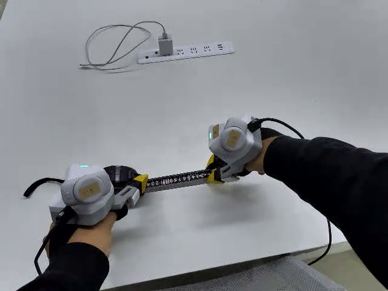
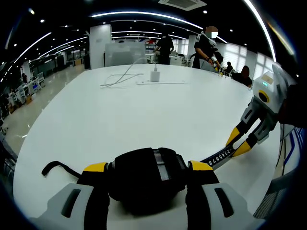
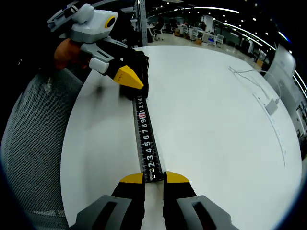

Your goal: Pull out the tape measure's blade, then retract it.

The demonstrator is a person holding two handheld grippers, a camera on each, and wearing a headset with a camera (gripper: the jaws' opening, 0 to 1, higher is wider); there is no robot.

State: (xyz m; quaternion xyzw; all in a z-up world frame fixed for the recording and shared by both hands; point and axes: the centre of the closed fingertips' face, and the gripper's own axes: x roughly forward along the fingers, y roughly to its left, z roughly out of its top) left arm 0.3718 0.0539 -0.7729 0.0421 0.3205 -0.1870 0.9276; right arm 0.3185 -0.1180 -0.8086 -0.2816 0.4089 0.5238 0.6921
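Head view, and here's the stretch: the left hand-held gripper (image 1: 132, 183) is clamped around the black tape measure case (image 1: 118, 174) down at the near left of the white desk (image 1: 273, 73). Its yellow-tipped jaws sit either side of the case, which rests on the surface. Out of it runs the blade (image 1: 179, 179), pulled out flat along the desk with the numbers facing up. It goes straight across to the right hand-held gripper (image 1: 213, 173), which has the blade's end pinched between its jaws. The right gripper view shows it plainly: two yellow tips closed in on the very end of the blade, digits running away toward the case. A black strap (image 1: 37, 184) trails off to the left of the case. On the far side of the desk, well apart from all this, a white power strip (image 1: 185, 52) lies with a charger (image 1: 165, 43) plugged in and a grey cable (image 1: 112, 42) looped beside it.
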